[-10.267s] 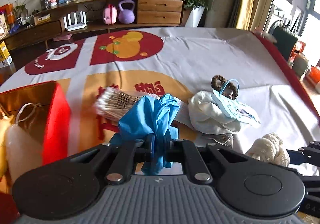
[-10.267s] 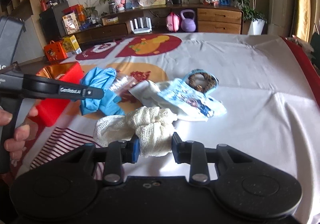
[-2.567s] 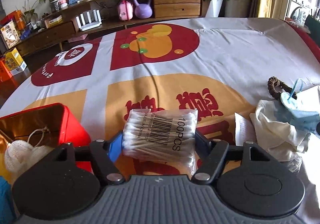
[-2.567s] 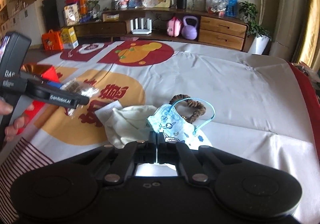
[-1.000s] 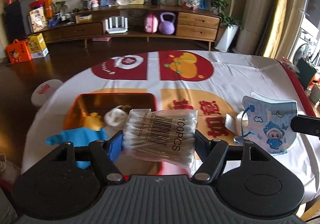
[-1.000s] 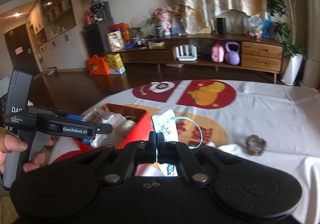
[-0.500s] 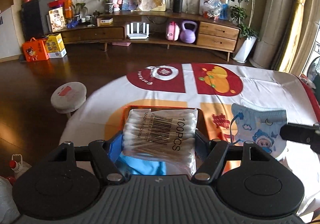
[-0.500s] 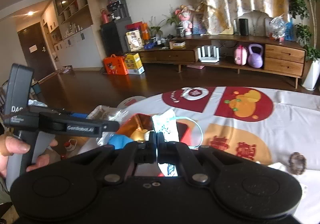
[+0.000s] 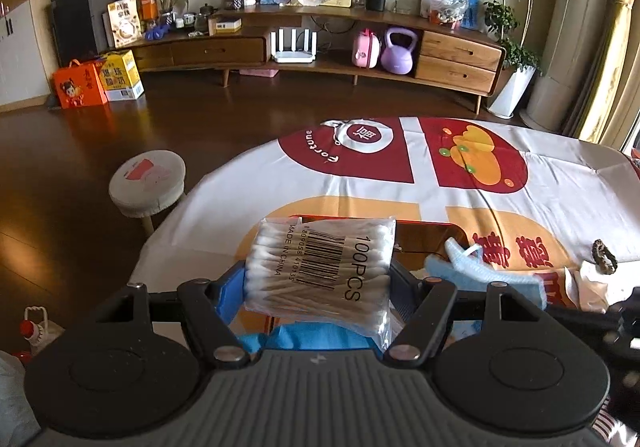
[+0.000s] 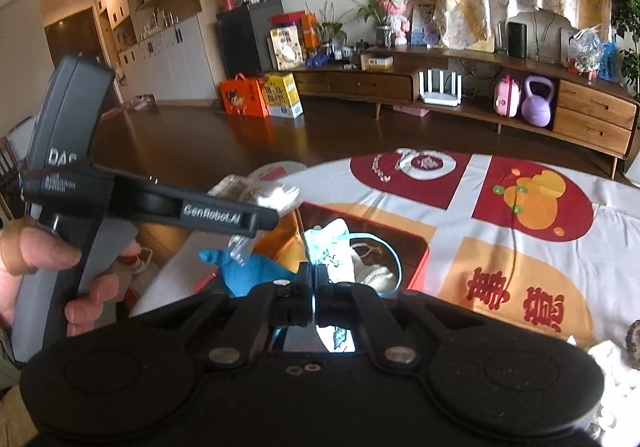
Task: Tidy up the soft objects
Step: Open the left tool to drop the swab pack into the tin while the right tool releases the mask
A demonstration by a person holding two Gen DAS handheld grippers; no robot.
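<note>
Progress midway | left tongs (image 9: 318, 279) clamp swab pack (image 9: 320, 271) | right tongs (image 10: 314, 301) pinch mask (image 10: 326, 243) above red box (image 10: 416, 263) | glove (image 10: 244, 271), lace inside | hair tie (image 9: 604, 253), cloth remain

- The surface (image 9: 248, 199) wears a white cloth with red and orange printed panels.
- A red box (image 10: 418, 267) with a shiny gold inside sits near its left edge.
- A brown hair tie (image 9: 605, 256) and a white cloth (image 9: 596, 285) lie at the right.

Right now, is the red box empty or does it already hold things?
Not empty: the red box holds a white knit cloth and a blue glove, seen from the right wrist.
</note>
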